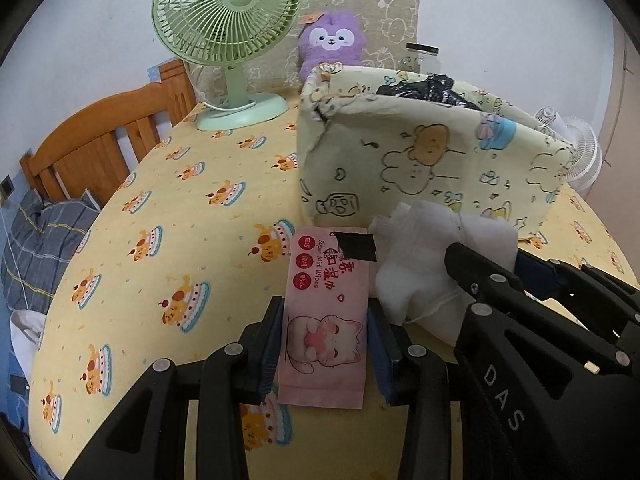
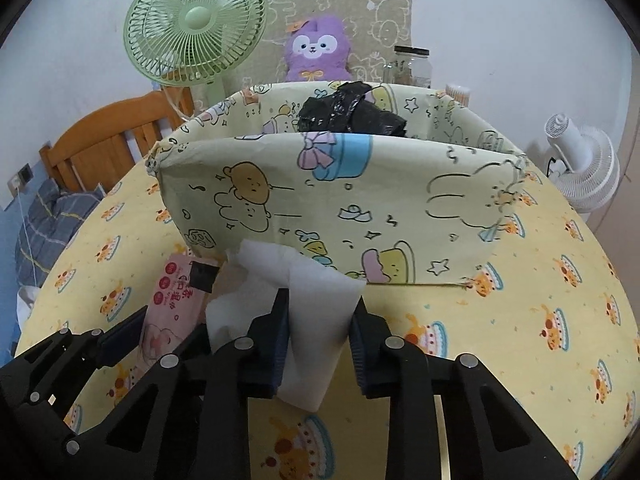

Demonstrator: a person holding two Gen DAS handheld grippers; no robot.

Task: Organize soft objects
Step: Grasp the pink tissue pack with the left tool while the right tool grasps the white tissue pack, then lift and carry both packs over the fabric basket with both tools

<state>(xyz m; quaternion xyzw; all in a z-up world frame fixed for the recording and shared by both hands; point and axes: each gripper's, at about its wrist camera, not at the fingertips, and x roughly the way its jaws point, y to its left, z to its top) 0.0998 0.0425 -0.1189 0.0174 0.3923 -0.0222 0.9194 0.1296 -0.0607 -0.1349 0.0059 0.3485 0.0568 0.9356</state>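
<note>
My left gripper (image 1: 325, 340) is shut on a pink wet-wipes pack (image 1: 326, 312) with a cat picture, just above the yellow tablecloth. My right gripper (image 2: 320, 344) is shut on a white soft cloth (image 2: 304, 300), which also shows in the left wrist view (image 1: 432, 264). Both stand in front of a cream cartoon-print fabric basket (image 2: 320, 208). The basket holds a crumpled black plastic bag (image 2: 352, 114). A purple plush toy (image 2: 316, 50) sits behind the basket. The wipes pack shows at the left of the right wrist view (image 2: 168, 308).
A green desk fan (image 1: 228, 40) stands at the back left of the table. A clear jar (image 2: 412, 66) and a white fan (image 2: 580, 164) stand at the back right. A wooden bed frame (image 1: 100, 136) and a blue checked cloth (image 1: 36, 240) lie beyond the left table edge.
</note>
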